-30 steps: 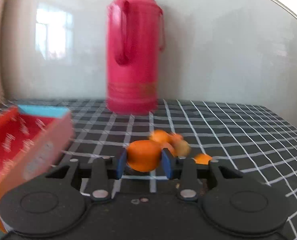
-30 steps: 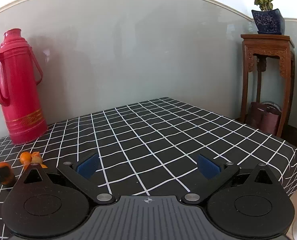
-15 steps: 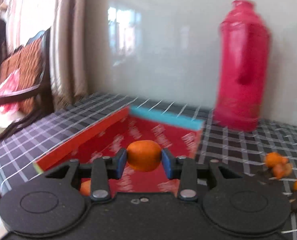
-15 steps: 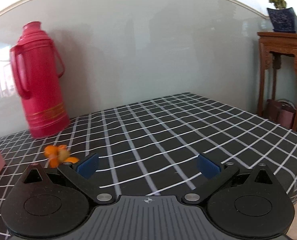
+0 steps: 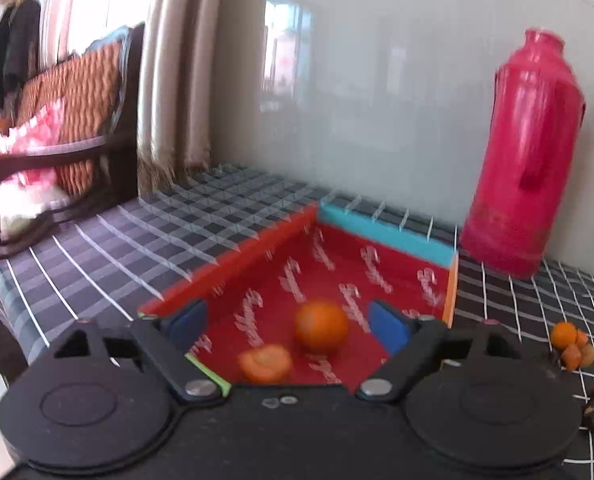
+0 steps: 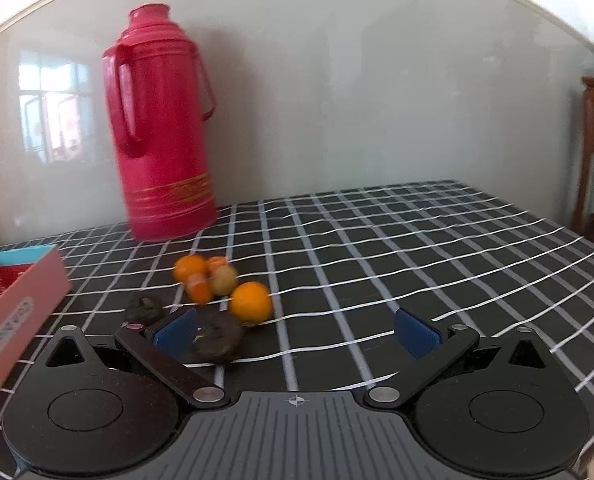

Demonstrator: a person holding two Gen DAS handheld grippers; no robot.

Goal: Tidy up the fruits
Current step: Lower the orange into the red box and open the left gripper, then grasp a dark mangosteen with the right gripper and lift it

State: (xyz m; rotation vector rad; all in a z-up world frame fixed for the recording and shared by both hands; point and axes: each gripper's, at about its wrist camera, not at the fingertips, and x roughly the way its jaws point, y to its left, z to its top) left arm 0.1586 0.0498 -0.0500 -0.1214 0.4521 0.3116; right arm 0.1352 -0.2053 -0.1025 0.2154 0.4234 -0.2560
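Observation:
My left gripper [image 5: 289, 326] is open above a red box [image 5: 389, 232] with a blue far wall. An orange fruit [image 5: 321, 326] sits in the box between the fingers, free of them, with another orange piece [image 5: 265, 362] beside it. My right gripper [image 6: 297, 330] is open and empty, low over the checked table. A cluster of small orange fruits [image 6: 211, 278] and one larger orange fruit [image 6: 251, 304] lie just ahead of its left finger. Two dark shrivelled fruits [image 6: 217, 338] lie by that finger. The cluster also shows in the left wrist view [image 5: 573, 344].
A tall red thermos [image 6: 163, 124] stands against the wall behind the fruits; it also shows in the left wrist view [image 5: 525, 156]. The red box's corner [image 6: 21, 296] is at the right view's left edge. A wooden chair [image 5: 69, 120] stands beyond the table's left end.
My left gripper carried the orange fruit over the red box and opened; the fruit now lies in the box. My right gripper swung left toward the fruit cluster, still open.

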